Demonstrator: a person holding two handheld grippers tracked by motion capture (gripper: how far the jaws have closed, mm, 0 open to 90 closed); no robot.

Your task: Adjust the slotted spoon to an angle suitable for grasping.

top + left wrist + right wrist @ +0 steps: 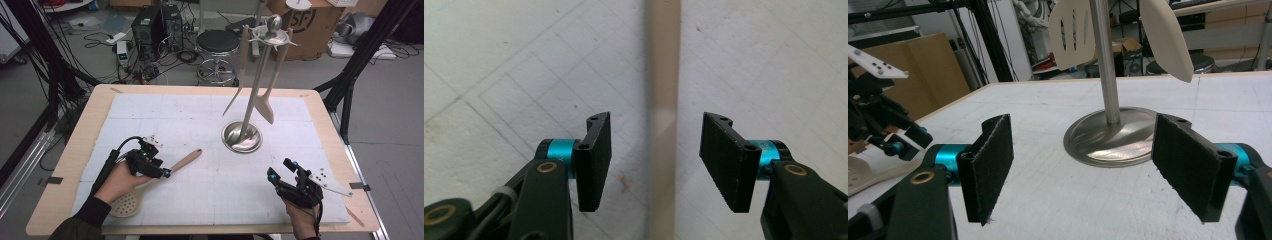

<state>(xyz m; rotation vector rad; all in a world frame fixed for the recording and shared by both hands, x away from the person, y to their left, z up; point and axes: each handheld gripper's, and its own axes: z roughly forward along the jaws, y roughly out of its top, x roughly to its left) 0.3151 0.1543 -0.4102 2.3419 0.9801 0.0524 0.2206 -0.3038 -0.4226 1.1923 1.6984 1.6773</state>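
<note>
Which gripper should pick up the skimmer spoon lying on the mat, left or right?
Left, most likely. The left gripper sits over the skimmer spoon's handle, with the open jaws straddling it but not touching. The right gripper rests apart on the mat's other side, open and facing the utensil stand.
</note>
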